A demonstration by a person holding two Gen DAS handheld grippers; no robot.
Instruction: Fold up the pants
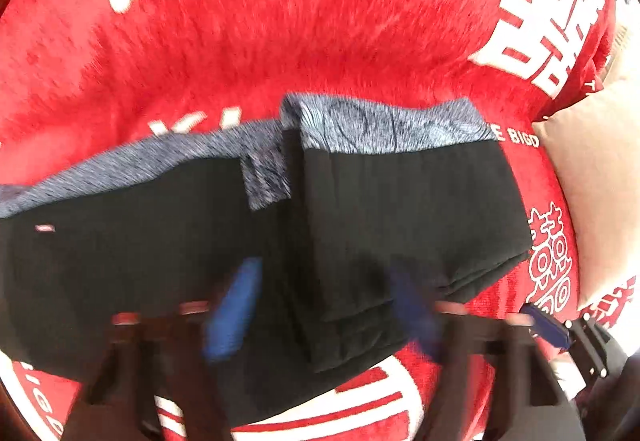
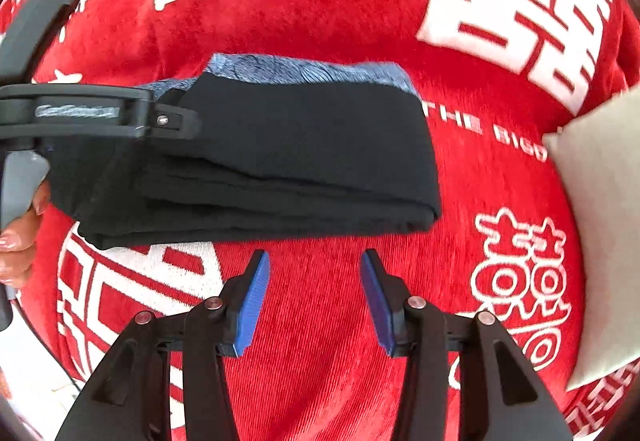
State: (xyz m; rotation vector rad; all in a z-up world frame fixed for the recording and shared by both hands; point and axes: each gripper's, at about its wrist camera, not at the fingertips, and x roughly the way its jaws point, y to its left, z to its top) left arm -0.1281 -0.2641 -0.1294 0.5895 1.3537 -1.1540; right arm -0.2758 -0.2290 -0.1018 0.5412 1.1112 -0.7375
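Observation:
Black pants (image 1: 400,209) with a grey-blue patterned waistband (image 1: 392,127) lie folded in layers on a red blanket (image 1: 320,33). My left gripper (image 1: 324,301) hovers over the near part of the pants, its blue pads wide apart and blurred, holding nothing. In the right wrist view the folded pants (image 2: 288,161) lie ahead of my right gripper (image 2: 314,273), which is open and empty just short of their near edge. The left gripper's black body (image 2: 92,113) shows at the left, over the pants' left end.
The red blanket (image 2: 328,13) has large white characters. A beige cushion (image 2: 600,221) lies at the right, also in the left wrist view (image 1: 596,181). A hand (image 2: 20,233) holds the left gripper at the left edge.

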